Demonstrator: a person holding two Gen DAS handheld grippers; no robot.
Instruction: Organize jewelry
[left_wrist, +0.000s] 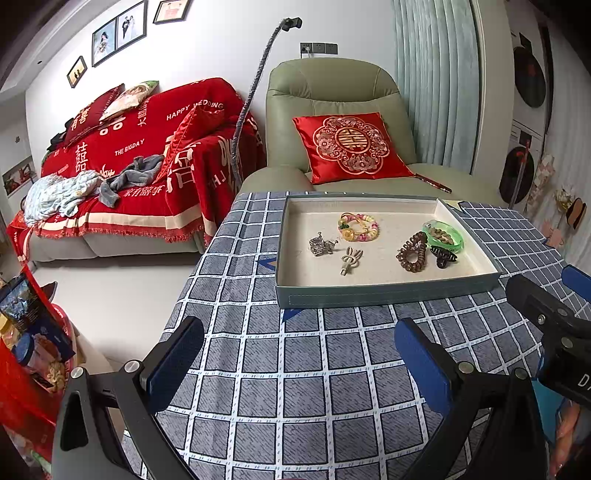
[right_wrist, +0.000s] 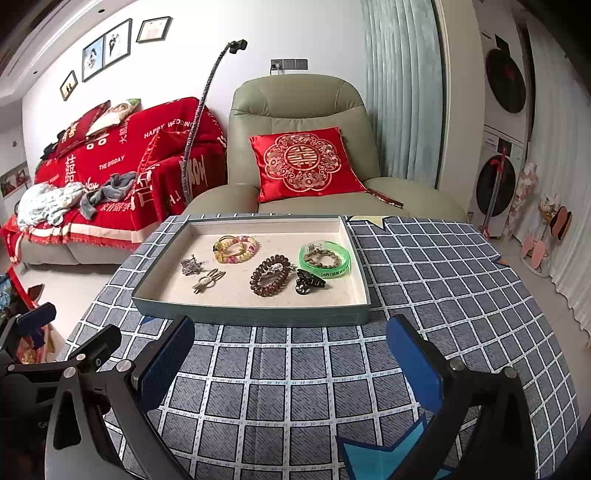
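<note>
From my left claw's camera: my left claw (left_wrist: 299, 354) is hanging over the checked tablecloth (left_wrist: 295, 387) with its jaws spread wide and nothing between the blue pads (left_wrist: 173, 365). A bit ahead sits the tray (left_wrist: 388, 291), grey-green outside, cream inside. All the jewelry is lying in it: a silver brooch (left_wrist: 322, 244) on the left, a pale hair clip (left_wrist: 351, 259) just right of it, a pastel bead bracelet (left_wrist: 358, 226) behind those two. Over on the right there's a brown coil hair tie (left_wrist: 413, 255), a black claw clip (left_wrist: 443, 255) right beside it, and a green bangle (left_wrist: 443, 234) with a brown bead bracelet (left_wrist: 440, 236) lying inside it. My right claw (left_wrist: 554, 314) pokes in at the right edge, level with the tray's near right corner.

From my right claw's camera: right claw (right_wrist: 290, 363) is spread wide too, empty, just short of the tray's (right_wrist: 251, 317) near wall. Same pieces inside: brooch (right_wrist: 191, 266), hair clip (right_wrist: 207, 281), pastel bracelet (right_wrist: 235, 248), coil tie (right_wrist: 269, 279), black clip (right_wrist: 309, 283), green bangle (right_wrist: 325, 260). The left claw (right_wrist: 33, 328) shows at the left edge. Behind the table there's a green armchair (right_wrist: 295, 99) with a red cushion (right_wrist: 303, 162).
</note>
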